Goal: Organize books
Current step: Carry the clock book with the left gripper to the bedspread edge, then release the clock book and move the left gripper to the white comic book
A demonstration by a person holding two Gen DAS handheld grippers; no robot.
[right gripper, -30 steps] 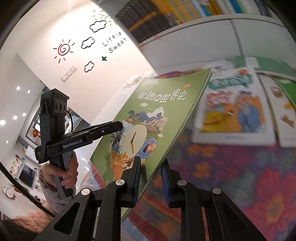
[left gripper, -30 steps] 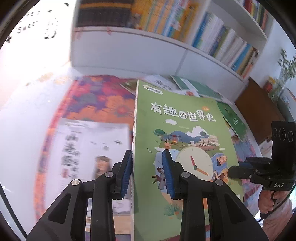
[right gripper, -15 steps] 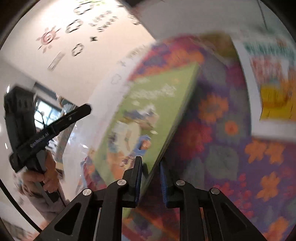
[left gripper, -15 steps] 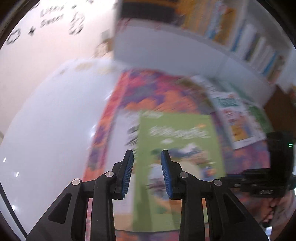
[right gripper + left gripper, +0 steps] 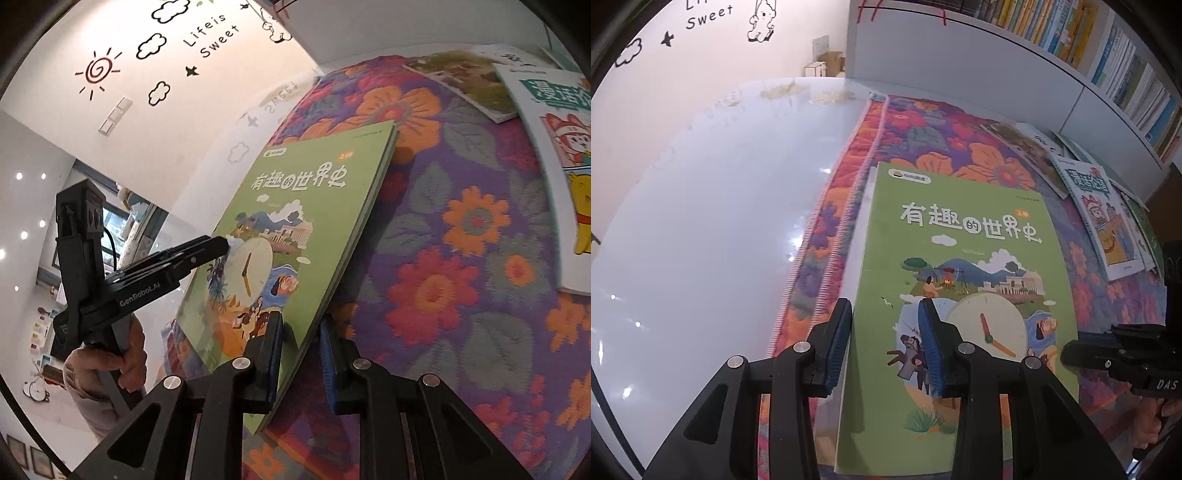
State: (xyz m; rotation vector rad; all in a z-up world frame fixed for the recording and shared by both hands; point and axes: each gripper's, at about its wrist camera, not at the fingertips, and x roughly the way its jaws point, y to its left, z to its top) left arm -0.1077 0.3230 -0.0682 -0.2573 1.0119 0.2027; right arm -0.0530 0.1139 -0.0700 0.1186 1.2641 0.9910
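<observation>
Floral cloth [image 5: 960,155], glossy white table [image 5: 701,221]

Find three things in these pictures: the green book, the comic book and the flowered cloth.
green book [image 5: 964,229], left wrist view, on its cover title.
comic book [image 5: 1104,218], left wrist view, on its front cover.
flowered cloth [image 5: 458,266], right wrist view, on a bare patch.

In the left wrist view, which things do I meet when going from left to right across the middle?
White glossy floor → flowered rug → green book → white comic book.
</observation>
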